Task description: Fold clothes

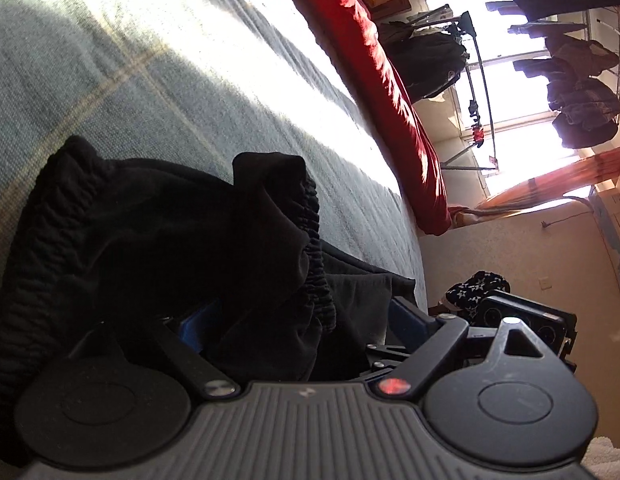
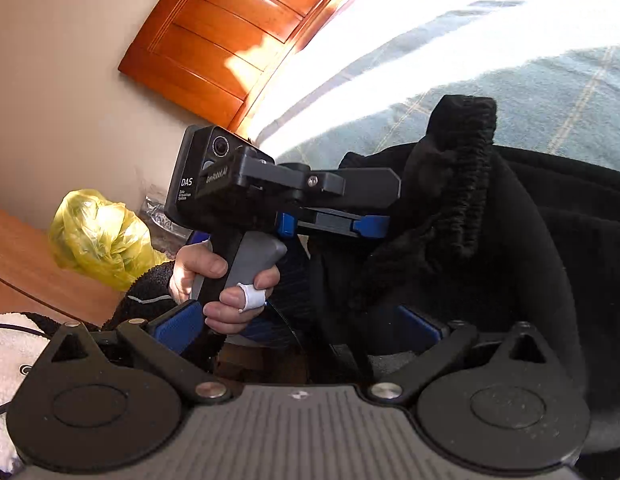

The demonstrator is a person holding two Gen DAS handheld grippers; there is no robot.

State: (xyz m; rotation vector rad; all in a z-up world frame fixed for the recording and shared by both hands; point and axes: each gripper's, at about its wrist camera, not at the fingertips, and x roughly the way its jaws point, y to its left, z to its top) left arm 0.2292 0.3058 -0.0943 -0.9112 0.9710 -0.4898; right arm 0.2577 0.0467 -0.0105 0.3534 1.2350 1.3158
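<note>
Bunching up between the blue pads, a black garment fills the nearest part of both wrist views. The left hand-held gripper has cloth heaped between its spread fingers, but whether it is clenched on it I cannot tell. Seen from the right wrist, that same tool is gripped by a hand, its fingers drawn close together on a fold of the garment's hem. The right hand-held gripper stands wide, released, with dark cloth lying between its pads. The garment lies on a grey-green bed cover; its gathered elastic waistband stands upright in a ridge, the long axis running away from the camera. Beyond it the bed cover is bare and sunlit as far as a red blanket along the far edge. A yellow plastic bag, contents hidden, sits by the wall beside the wooden headboard.
</note>
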